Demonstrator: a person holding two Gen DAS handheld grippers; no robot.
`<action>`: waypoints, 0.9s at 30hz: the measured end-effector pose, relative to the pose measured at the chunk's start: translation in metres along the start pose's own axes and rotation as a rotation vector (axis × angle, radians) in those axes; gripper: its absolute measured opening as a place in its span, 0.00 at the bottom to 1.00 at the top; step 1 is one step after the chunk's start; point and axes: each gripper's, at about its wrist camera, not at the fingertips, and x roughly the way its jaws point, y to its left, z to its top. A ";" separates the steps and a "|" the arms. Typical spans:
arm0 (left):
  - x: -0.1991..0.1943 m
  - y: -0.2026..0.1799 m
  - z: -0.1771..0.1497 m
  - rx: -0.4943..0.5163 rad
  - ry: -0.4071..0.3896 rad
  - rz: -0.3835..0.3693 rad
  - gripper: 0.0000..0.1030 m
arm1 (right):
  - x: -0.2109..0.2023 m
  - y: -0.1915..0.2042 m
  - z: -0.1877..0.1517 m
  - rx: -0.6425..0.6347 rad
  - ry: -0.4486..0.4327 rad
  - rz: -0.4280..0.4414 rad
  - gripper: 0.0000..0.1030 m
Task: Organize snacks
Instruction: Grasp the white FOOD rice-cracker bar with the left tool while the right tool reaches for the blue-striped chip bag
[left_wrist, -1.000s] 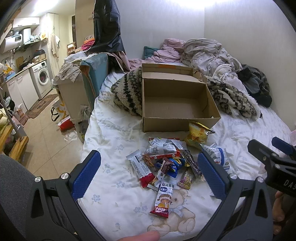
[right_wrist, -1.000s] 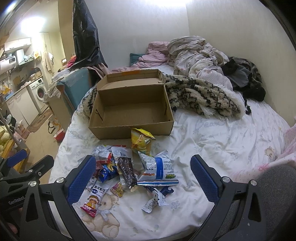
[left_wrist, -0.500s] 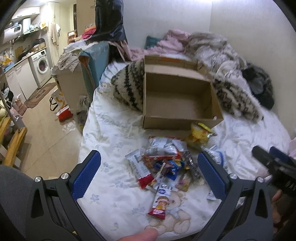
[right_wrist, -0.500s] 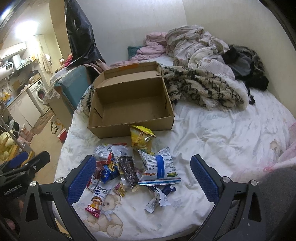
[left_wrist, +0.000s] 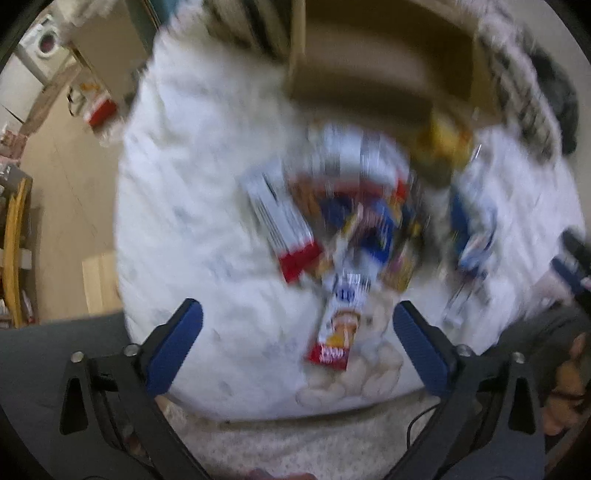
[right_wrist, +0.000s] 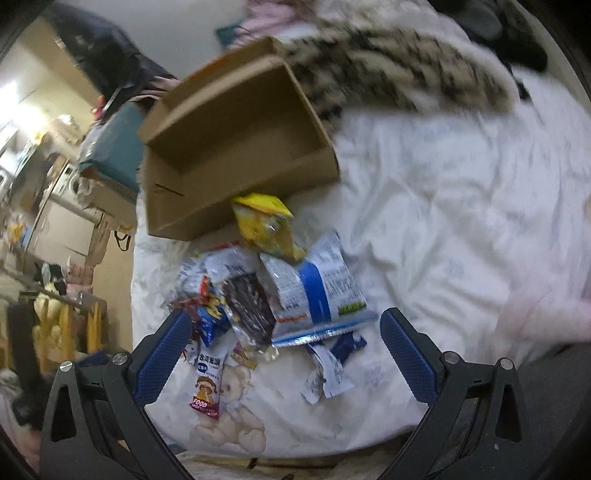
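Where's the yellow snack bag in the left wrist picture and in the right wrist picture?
Left wrist: yellow snack bag, blurred, upper right, at the cardboard box front wall.
Right wrist: yellow snack bag, centre, against the box front wall.
Shared landmark: red-ended FOOD packet over the sheet's printed bear.

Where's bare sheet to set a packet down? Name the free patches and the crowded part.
Free: the white sheet right of the cardboard box and blue-and-white bag, below the striped blanket. The box's inside is also bare. Crowded: the snack pile in front of the box, between the right gripper fingers.
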 end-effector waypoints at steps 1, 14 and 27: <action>0.012 -0.004 -0.004 -0.001 0.030 -0.004 0.91 | 0.001 -0.002 0.001 0.006 0.001 -0.009 1.00; 0.069 -0.064 -0.033 0.243 0.071 0.107 0.26 | 0.004 -0.022 0.006 0.081 0.015 -0.023 1.00; -0.054 -0.042 -0.024 0.136 -0.082 -0.084 0.26 | 0.053 -0.008 0.036 -0.060 0.191 -0.138 1.00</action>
